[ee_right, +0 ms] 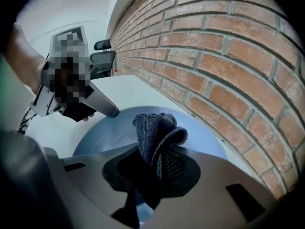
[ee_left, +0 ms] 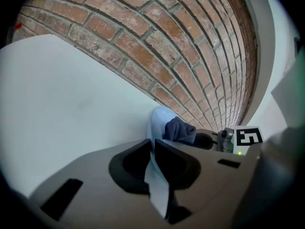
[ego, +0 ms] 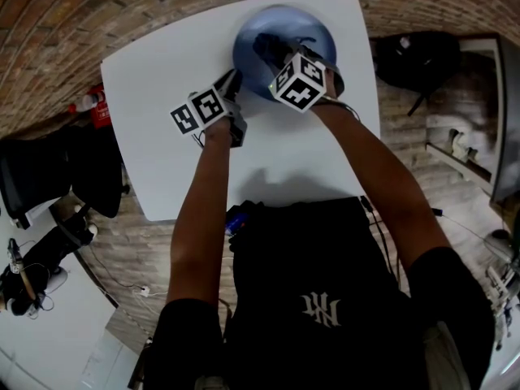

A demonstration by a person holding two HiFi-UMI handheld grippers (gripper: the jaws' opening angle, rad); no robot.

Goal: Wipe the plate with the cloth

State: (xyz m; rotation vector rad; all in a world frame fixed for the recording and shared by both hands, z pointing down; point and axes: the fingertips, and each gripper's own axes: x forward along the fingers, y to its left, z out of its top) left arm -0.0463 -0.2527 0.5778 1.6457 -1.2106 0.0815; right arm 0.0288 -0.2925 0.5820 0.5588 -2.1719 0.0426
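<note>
Pinches the near-left rim of the blue plate (ego: 321,32) in the left tongs (ee_left: 153,151), almost closed on it. Clamps a bunched dark cloth (ee_right: 155,132) tight in the right tongs (ee_right: 157,157), above the plate's hollow; contact there unclear. Sits at the far edge of the white desk (ego: 162,80), beside brick (ee_left: 167,42).

A white emblem (ego: 319,309) on the black shirt (ego: 292,242), perhaps interlocked letters.

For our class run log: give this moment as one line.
left gripper: shut on plate rim | right gripper: shut on cloth, over plate
</note>
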